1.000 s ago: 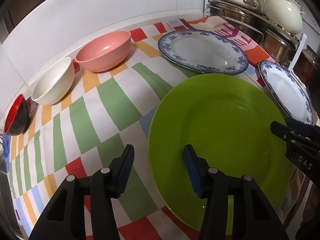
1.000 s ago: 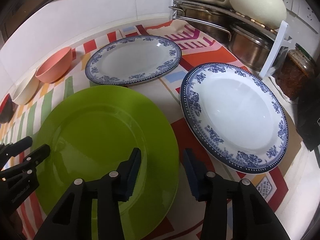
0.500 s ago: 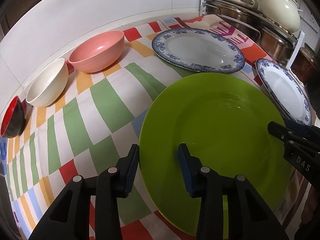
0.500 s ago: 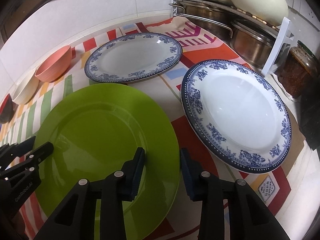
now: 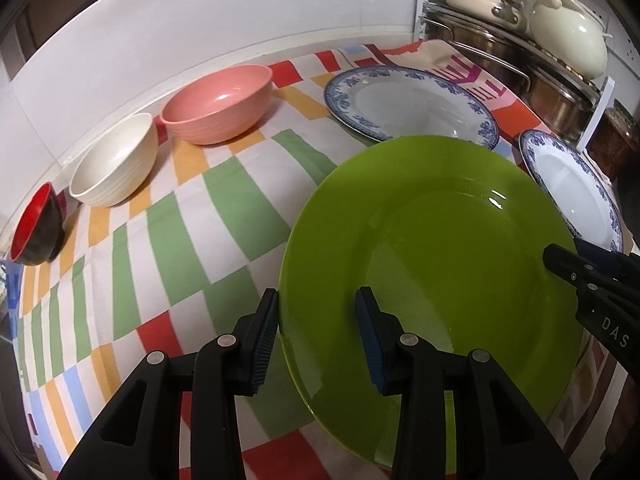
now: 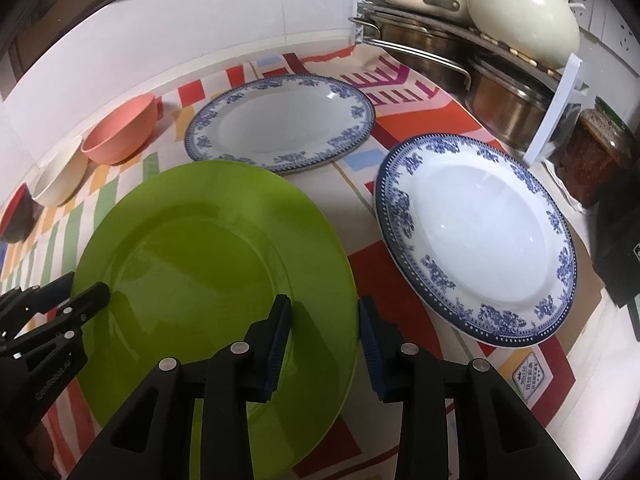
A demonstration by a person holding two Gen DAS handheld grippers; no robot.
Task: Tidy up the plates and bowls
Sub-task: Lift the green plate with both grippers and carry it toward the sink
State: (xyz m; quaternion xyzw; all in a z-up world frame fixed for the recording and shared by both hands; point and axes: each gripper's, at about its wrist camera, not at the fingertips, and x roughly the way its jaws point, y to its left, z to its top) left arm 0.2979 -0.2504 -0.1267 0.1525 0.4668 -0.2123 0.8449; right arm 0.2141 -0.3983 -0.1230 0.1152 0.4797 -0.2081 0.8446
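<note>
Plate first: a large, round, glossy lime-green plate (image 5: 440, 248) sits at the near middle of the checked multicoloured tablecloth (image 5: 180, 240). It is taken from both sides.

The left gripper (image 5: 316, 332) points steeply down and forward and straddles the plate's 9 o'clock rim. Its outer pad lies against the edge and its inner pad on the plate's face. The right gripper (image 6: 324, 336), tilted the same way, mirrors this at the 3 o'clock rim. Both pairs of jaws have just been closing, and each now grips the rim between its blue pads. In the right wrist view the left gripper reaches in from 8 o'clock.

At 12 o'clock from the green plate lies a white plate with a blue floral border, the far blue-rimmed plate (image 6: 280, 120); the green plate's far edge overlaps its near edge in both views. At 2 o'clock lies a second of the same pattern, the near blue-rimmed plate (image 6: 480, 236), apart from the green one.

A row of bowls runs along the white wall toward 10 o'clock: a ribbed pink bowl (image 5: 218, 104), then a ribbed cream bowl (image 5: 114, 160), then a small bowl, red inside and black outside (image 5: 36, 226).

At 1 o'clock a corner rack holds steel pots (image 6: 508, 100) under a cream lidded pot (image 6: 524, 12), with a dark jar (image 6: 596, 152) beside it.
</note>
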